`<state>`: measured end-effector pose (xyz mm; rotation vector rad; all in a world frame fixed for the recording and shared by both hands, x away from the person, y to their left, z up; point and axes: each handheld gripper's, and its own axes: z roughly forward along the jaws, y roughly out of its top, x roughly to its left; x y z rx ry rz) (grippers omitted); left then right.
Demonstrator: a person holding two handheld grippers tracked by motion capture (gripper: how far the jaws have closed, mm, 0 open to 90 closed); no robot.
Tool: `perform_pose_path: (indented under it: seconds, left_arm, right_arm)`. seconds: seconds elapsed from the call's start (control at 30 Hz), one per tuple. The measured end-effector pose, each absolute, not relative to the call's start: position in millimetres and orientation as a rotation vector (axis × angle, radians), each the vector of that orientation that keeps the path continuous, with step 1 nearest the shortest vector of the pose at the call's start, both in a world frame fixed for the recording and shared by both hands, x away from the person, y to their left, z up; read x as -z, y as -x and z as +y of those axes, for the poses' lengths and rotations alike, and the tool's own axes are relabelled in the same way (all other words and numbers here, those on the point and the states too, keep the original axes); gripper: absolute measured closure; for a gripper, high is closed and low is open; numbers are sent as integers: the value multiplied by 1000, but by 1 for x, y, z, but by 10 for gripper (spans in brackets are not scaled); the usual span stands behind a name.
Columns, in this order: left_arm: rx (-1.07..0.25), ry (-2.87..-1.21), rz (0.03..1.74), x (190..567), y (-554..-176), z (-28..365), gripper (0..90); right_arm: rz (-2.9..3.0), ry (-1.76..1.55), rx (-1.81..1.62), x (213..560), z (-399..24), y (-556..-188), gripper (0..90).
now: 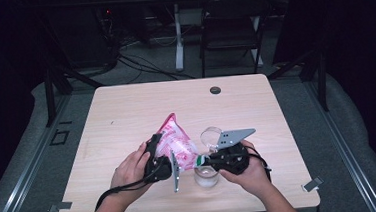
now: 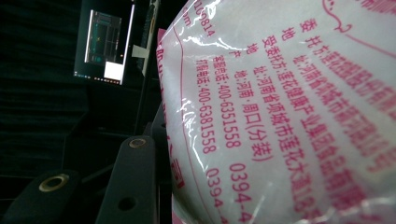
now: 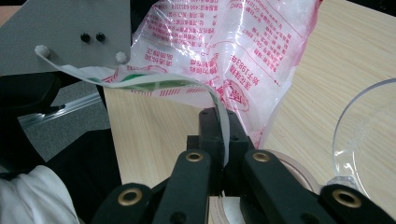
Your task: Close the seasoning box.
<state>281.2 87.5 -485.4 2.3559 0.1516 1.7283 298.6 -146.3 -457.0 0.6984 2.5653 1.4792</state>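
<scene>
The left gripper (image 1: 165,160) is clasping the pink-printed bag (image 1: 176,142) upright above the counter (image 1: 126,115) while the right gripper's (image 3: 224,140) fingers are pinching its corner strip (image 3: 223,123), seemingly tearing it open for pouring into the glass jar (image 1: 206,176).

You've got the pink-printed clear bag (image 1: 175,144) of white granules tilted above the glass (image 1: 207,176), its corner strip (image 3: 223,123) stretched over the glass rim.

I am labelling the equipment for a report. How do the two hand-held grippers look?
Both are black. The right hand-held gripper carries a grey three-cornered plate; its jaws have brass-coloured rivets. A black cable trails from the left hand-held gripper. The forearms are bare.
</scene>
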Motion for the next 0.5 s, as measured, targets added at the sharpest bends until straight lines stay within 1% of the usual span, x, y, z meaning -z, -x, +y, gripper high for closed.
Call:
perform_pose_path:
  seconds: [0.5]
  left_arm:
    - [-1746,-2352,91,482,-284,81,607]
  right_arm:
    - [2562,-719,-1467,459,-153,-297,900]
